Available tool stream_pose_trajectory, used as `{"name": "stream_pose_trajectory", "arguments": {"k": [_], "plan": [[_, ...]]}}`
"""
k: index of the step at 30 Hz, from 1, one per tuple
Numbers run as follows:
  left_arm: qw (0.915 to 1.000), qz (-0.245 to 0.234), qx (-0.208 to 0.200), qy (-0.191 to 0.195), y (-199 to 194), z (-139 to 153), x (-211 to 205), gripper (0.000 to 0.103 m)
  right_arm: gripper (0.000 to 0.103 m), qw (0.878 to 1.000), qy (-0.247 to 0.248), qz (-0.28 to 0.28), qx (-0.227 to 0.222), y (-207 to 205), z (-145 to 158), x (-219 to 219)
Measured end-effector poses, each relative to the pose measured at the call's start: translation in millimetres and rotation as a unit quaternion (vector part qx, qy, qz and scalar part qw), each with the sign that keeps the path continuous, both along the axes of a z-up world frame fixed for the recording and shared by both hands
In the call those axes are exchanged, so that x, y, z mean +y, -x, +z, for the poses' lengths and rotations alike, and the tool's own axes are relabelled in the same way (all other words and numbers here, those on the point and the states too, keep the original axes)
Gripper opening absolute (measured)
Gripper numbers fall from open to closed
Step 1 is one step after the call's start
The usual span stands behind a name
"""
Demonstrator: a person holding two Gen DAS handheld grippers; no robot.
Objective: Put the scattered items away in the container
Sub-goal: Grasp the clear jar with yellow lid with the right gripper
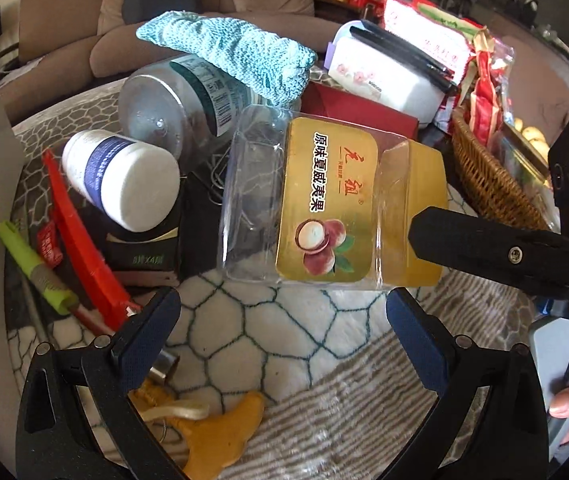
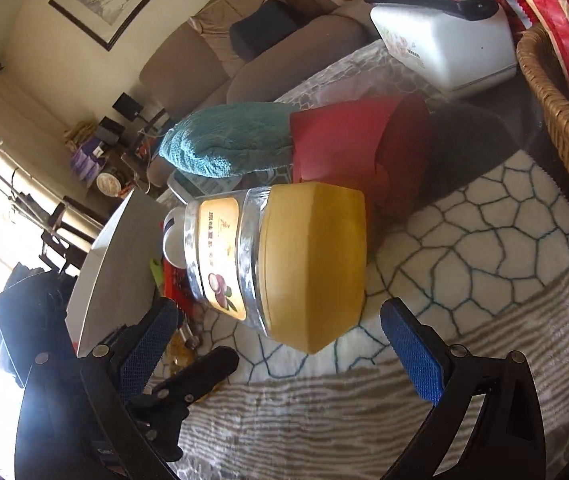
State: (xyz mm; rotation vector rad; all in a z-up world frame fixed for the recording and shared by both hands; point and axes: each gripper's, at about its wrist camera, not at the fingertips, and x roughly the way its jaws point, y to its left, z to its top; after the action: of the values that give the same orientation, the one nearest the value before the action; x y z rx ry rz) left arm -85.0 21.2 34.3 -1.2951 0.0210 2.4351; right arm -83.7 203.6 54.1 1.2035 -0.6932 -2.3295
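Both tongs are gaping wide and gripping nothing around a toppled nut jar.

The left gripper (image 1: pixel 282 320) is hovering with its blue pads spread far apart and nothing between them, and the right gripper (image 2: pixel 278 330) is doing likewise. The clear jar (image 1: pixel 316 200) with a yellow lid (image 2: pixel 316 264) is lying on its side on the patterned mat (image 1: pixel 268 332), just ahead of both, lid toward the right gripper. Beyond it to the left, a white pill bottle (image 1: pixel 124 178) is resting on a dark box (image 1: pixel 144 248), beside a red strip (image 1: pixel 84 248) and a green pen (image 1: pixel 36 268). Farther off are lying a larger clear jar (image 1: pixel 176 100), a teal knitted cloth (image 1: pixel 236 52), a red box (image 2: pixel 348 144) and, to the right, a wicker basket (image 2: pixel 564 120).
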Motion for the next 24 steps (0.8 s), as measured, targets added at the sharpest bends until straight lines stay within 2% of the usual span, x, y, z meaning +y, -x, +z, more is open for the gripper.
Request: {"name": "stream_pose_trajectory", "arguments": {"k": [5, 11, 19, 24], "plan": [[0.9990, -0.035, 0.004, -0.027, 7.3, -1.7, 12.3, 0.103, 0.103, 0.999, 0.033, 0.000, -0.029, 9.2, -13.7, 6.2], [0.9976, -0.067, 0.011, -0.015, 6.6, 4.2, 23.0, 0.103, 0.103, 0.997, 0.068, -0.012, -0.032, 16.6, -11.8, 14.9], [0.9972, -0.057, -0.008, -0.049, 8.2, -1.4, 12.9, 0.103, 0.103, 0.997, 0.071, -0.007, -0.036, 16.5, -9.5, 17.3], [0.9937, -0.036, -0.021, -0.104, 6.5, 1.5, -4.3, 0.103, 0.103, 0.998, 0.056, 0.001, -0.036, 16.5, -5.0, 11.2]]}}
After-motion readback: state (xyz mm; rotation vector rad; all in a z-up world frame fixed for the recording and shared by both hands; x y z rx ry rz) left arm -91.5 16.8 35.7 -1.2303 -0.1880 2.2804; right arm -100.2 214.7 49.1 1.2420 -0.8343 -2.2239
